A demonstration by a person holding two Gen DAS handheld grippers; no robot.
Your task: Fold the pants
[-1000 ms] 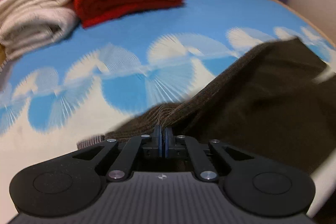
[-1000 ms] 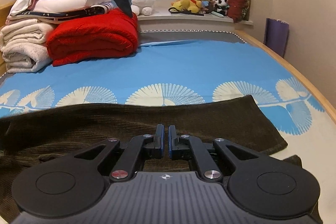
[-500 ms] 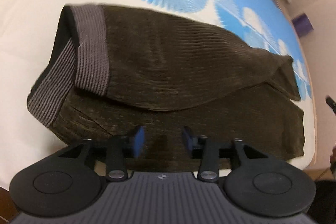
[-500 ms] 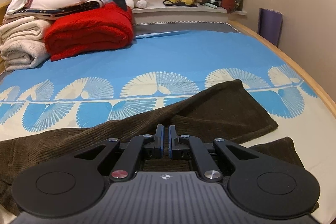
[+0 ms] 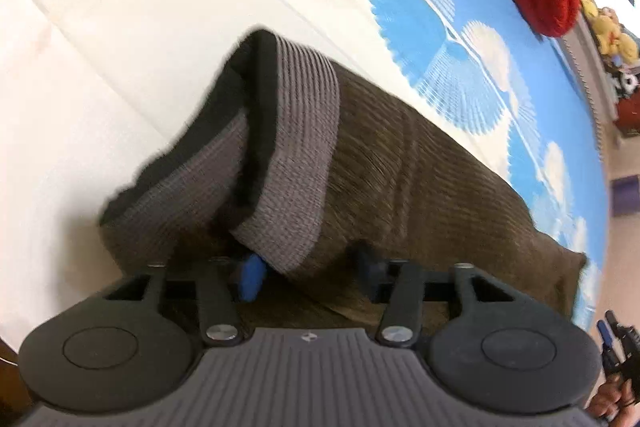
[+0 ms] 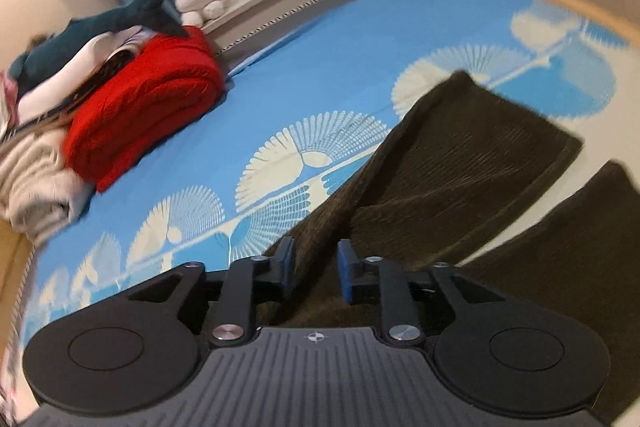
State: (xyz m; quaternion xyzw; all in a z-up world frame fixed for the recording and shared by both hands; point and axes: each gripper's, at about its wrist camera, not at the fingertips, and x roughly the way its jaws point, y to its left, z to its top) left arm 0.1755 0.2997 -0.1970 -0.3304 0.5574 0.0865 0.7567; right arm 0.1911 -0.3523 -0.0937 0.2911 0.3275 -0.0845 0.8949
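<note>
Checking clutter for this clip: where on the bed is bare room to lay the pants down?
Free: the sheet between the red blanket and the pants, and beside the waistband. Crowded: the blanket-and-toy stack.

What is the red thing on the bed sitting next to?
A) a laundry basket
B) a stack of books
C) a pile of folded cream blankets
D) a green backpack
C: in the right wrist view the folded red blanket lies right beside the folded cream blankets at the far end of the bed.
</note>
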